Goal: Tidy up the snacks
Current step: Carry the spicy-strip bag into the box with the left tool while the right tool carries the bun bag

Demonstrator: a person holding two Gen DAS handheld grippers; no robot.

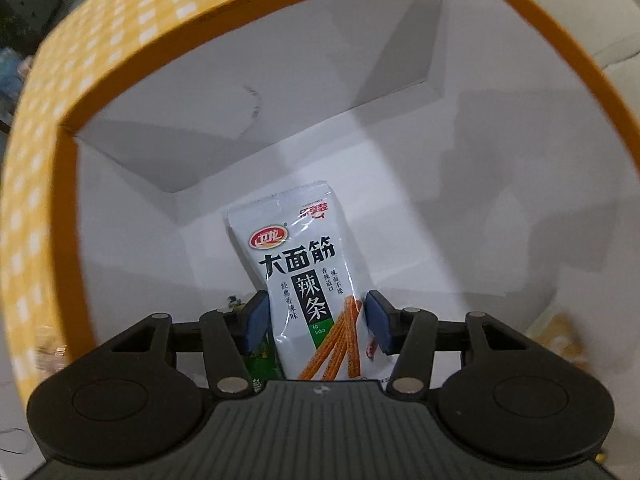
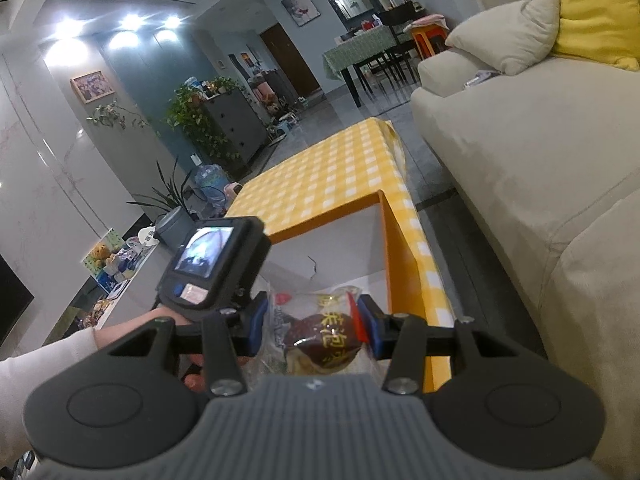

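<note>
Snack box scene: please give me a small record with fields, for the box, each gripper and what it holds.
box: orange-rimmed box with white inside, on the yellow checked tablecloth
left gripper: pointing down into the box, shut on the white spicy-strip packet
right gripper: beside the box, shut on a clear-wrapped dark snack
nearby: beige sofa

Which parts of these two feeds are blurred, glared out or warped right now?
Left wrist view: the box rim bows under fisheye and smears toward the left edge; the white spicy-strip packet in the left tool is sharp, with small glints on the film. Right wrist view: the ceiling lights bloom white; the clear snack bag in the right tool shows glare.
</note>
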